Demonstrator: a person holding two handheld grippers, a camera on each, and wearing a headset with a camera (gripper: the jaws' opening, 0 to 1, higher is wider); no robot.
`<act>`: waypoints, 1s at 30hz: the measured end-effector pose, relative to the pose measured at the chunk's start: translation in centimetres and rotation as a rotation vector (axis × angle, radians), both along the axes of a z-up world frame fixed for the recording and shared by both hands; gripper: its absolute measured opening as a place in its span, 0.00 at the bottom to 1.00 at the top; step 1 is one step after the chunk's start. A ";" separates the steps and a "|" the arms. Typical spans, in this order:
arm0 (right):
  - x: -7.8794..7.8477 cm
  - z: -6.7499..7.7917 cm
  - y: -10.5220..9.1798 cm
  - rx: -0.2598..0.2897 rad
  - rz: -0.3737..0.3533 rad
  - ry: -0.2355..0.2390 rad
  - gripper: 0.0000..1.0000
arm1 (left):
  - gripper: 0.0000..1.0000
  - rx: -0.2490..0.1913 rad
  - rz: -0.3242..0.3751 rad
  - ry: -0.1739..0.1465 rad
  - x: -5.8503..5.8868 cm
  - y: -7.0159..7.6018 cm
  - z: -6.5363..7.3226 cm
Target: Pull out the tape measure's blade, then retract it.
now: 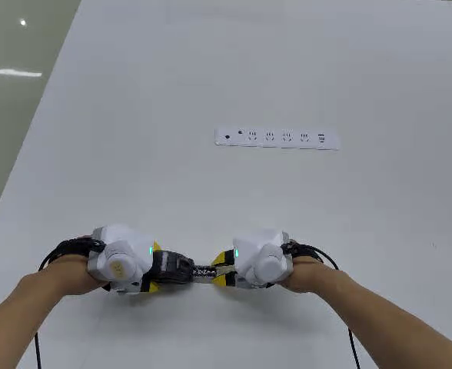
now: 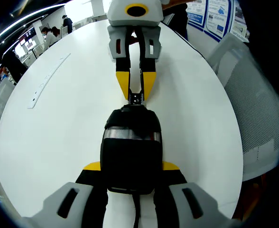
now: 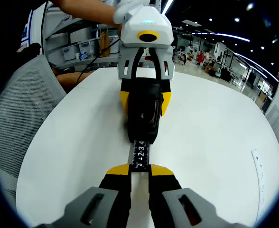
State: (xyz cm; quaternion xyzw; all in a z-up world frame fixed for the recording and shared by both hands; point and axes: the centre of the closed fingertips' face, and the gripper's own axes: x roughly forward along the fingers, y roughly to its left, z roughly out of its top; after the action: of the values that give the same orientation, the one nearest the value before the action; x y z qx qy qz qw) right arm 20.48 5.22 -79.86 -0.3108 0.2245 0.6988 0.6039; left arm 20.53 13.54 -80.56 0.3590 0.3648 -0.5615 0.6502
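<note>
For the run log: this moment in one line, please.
left gripper: shut on case | right gripper: shut on blade | blade: short stretch out

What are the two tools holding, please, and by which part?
The left tool clamps the tape measure's black case by its sides; the right tool pinches the blade by its end.

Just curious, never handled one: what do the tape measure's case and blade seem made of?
Case: black plastic or rubber, going by its dull, rounded shell. Blade: thin dark strip with printed white numerals, probably coated metal, though that's unsure.
</note>
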 end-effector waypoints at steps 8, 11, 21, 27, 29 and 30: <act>0.0 -0.1 -0.5 -0.007 -0.001 0.003 0.12 | 0.32 0.001 0.000 0.000 0.0 -0.1 0.1; 0.0 0.0 -0.6 -0.009 -0.003 0.002 0.12 | 0.32 0.002 0.001 0.001 0.0 0.0 0.0; 0.0 0.0 -1.1 -0.015 0.000 -0.005 0.12 | 0.32 0.002 0.002 -0.002 0.0 0.1 0.0; 0.1 0.1 -1.4 -0.019 0.001 -0.006 0.12 | 0.32 0.002 0.004 -0.001 0.0 0.0 0.0; 0.1 0.1 -1.5 -0.019 0.001 -0.007 0.12 | 0.32 0.003 0.004 -0.001 0.0 0.0 0.1; 0.2 0.1 -1.6 -0.020 0.001 -0.007 0.12 | 0.32 0.003 0.004 -0.001 0.0 0.0 0.1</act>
State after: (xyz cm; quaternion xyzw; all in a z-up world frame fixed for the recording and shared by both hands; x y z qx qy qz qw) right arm 20.65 3.66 -79.76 -0.3195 0.2290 0.6957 0.6012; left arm 20.52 13.53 -80.45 0.3593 0.3660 -0.5595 0.6511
